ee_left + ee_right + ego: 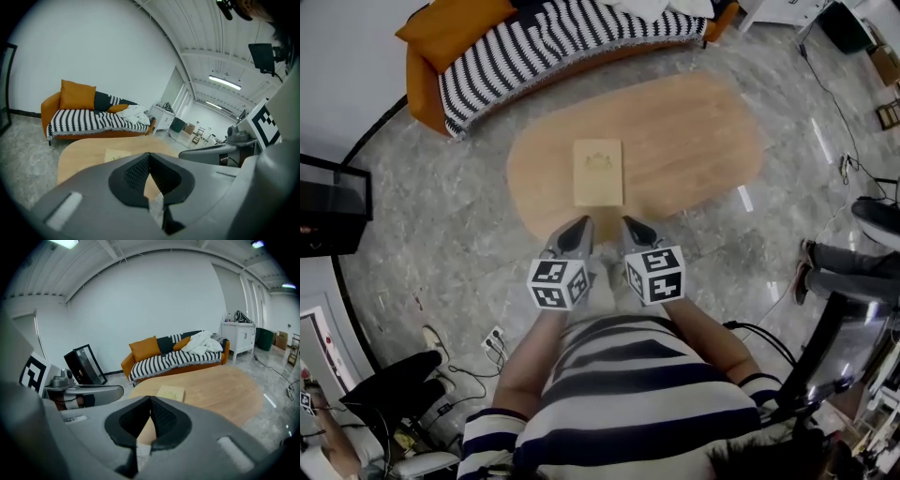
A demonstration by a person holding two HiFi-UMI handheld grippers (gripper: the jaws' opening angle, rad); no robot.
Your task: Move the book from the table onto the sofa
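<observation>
The book (598, 172) is lying flat near the middle of the table (694, 141), untouched, so the whole move is waiting to be done. The left claw (580, 224) and right claw (629, 223) are hovering by the table's near edge, both closed on nothing, with the sofa (516, 56) sitting beyond the table.

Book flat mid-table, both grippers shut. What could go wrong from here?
1. The book lies flat, away from every table edge: no overhang for a jaw, so the left gripper or right gripper may just shove it.
2. The sofa sits beyond the table; a thin grip might slip on the way over.
</observation>
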